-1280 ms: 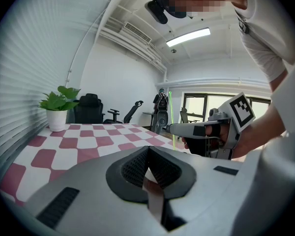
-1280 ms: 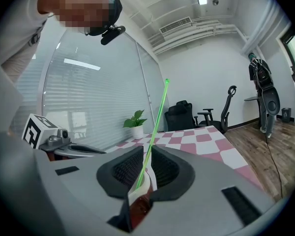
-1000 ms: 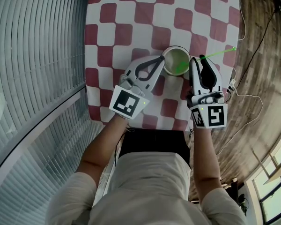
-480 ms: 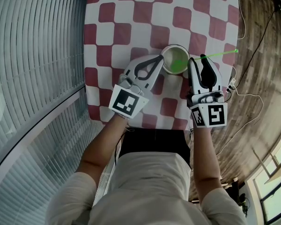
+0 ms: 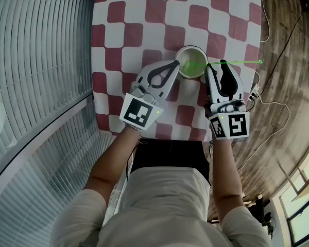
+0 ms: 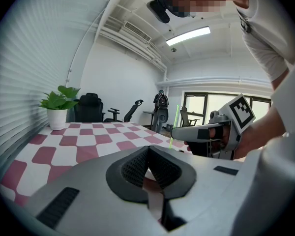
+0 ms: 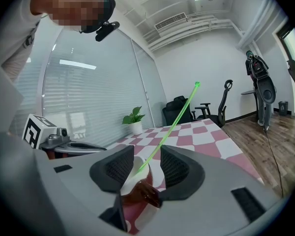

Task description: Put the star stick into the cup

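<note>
My right gripper point(image 5: 216, 67) has just been opening its jaws, and the star stick point(image 5: 237, 62) slants between them. The cup point(image 5: 191, 60) blocks passage just ahead and to the left, with my left gripper point(image 5: 172, 68) flanking its far side. Farther ahead, the bench point(image 5: 144, 14) lies open.

Cup point(image 5: 192, 48): smooth, glossy white, ceramic-looking.
Star stick point(image 5: 242, 62), one end in cup: thin translucent green plastic, bright sheen.
Tablecloth point(image 5: 144, 14) under cup: matt red-and-white checks; cloth or vinyl, cannot tell.
Left gripper point(image 5: 175, 64) beside cup: matt grey plastic shell; pads point(image 6: 134, 168) black, finely ribbed, rubbery.
Floor point(image 5: 288, 35) beyond cup: wood-grain boards, slight sheen.
</note>
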The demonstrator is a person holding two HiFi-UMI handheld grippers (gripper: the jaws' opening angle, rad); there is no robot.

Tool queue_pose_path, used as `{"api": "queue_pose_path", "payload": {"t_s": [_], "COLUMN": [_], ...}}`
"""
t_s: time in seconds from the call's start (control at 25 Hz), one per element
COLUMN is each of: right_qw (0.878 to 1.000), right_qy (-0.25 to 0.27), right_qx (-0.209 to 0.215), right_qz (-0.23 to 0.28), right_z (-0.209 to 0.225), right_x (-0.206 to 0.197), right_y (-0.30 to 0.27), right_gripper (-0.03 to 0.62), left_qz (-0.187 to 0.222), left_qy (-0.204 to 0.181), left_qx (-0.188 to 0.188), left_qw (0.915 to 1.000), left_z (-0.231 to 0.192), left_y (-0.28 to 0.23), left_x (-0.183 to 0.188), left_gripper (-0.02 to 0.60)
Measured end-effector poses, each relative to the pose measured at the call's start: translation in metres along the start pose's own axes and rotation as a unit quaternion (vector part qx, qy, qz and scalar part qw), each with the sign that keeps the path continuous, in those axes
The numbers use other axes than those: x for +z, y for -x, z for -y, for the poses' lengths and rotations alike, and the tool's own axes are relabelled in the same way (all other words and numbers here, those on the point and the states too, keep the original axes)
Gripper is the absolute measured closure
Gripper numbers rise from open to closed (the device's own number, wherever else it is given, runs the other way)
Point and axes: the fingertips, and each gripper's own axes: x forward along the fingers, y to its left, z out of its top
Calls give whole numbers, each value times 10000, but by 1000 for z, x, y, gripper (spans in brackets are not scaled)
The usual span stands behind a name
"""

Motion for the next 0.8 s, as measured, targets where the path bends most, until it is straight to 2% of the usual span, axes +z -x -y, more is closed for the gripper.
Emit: {"api": "queue_pose_path", "payload": {"t_s": [0.8], "right_qw": [9999], "right_qy": [-95], "right_qx": [-21], "right_qz": [-66], "right_z": [-2], "right_x": [-5], "right_y": [17], "right_gripper": [411], "left_qz": [17], "left_qy": [-37], "left_qx": [-42], "left_qw": [10000], "left_z": [14], "left_y": [6], "left_x": [0], "left_gripper": [551]}}
